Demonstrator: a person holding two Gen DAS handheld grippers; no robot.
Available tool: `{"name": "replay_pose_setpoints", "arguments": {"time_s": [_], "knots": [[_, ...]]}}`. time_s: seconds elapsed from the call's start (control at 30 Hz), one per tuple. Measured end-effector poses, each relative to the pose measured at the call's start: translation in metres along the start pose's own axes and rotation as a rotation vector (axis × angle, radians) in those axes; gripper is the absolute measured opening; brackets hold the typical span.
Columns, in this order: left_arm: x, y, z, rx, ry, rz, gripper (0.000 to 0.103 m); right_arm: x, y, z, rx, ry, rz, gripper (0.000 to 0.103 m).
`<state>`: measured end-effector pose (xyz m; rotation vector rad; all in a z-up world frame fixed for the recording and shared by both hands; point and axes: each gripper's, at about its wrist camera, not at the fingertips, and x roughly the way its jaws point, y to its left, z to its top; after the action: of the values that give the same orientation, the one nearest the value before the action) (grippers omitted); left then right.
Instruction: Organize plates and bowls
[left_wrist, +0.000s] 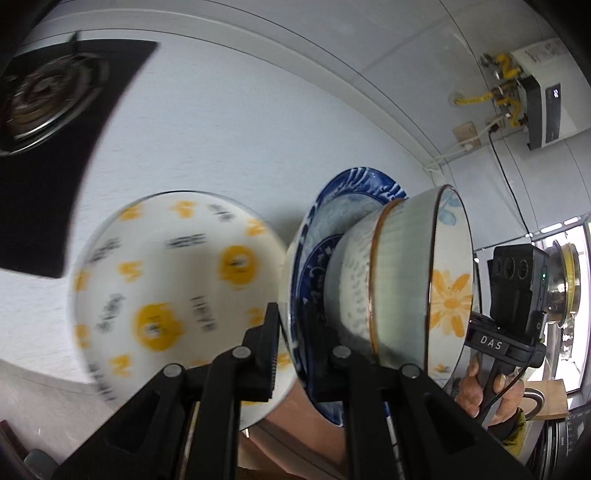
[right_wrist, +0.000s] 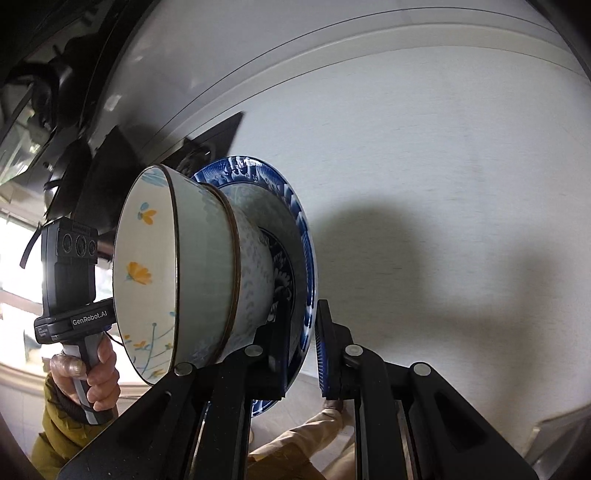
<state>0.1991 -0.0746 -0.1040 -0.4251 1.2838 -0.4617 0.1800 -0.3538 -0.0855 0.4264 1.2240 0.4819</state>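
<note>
A blue-rimmed plate (left_wrist: 354, 184) carries two nested bowls: a pale patterned bowl (left_wrist: 349, 280) and on it a green bowl with yellow flowers (left_wrist: 406, 280). My left gripper (left_wrist: 291, 321) is shut on the plate's rim. The right wrist view shows the same plate (right_wrist: 258, 171) and flower bowl (right_wrist: 201, 266), with my right gripper (right_wrist: 301, 325) closed on the opposite rim. A white plate with yellow cartoon prints (left_wrist: 173, 280) lies blurred on the counter at the left.
A black gas stove (left_wrist: 48, 110) sits at the far left of the white counter (left_wrist: 221, 140). A water heater with yellow pipes (left_wrist: 532, 92) hangs on the wall. A metal pot (left_wrist: 561, 280) stands by the window.
</note>
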Motion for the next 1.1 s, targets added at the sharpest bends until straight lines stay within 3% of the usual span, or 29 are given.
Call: {"name": "replay_pose_setpoints", "arguments": {"time_s": [0.2,0.43,0.7,1.1], "knots": [[-0.027,0.078,-0.011,-0.052,0.004,0.024,0.011,0.057,0.034,-0.013,-0.018,0.072,0.013,0.012],[-0.013,0.116,-0.014,-0.062,0.035,0.014,0.011,0.084,0.036,-0.024,0.032,0.089,-0.017,0.012],[-0.001,0.111,-0.010,-0.032,0.048,0.000,0.012,0.086,0.031,-0.028,0.054,0.072,-0.049,0.012],[-0.009,0.090,-0.005,0.059,-0.002,0.082,0.013,0.080,0.038,-0.029,0.060,0.019,-0.120,0.013]]}}
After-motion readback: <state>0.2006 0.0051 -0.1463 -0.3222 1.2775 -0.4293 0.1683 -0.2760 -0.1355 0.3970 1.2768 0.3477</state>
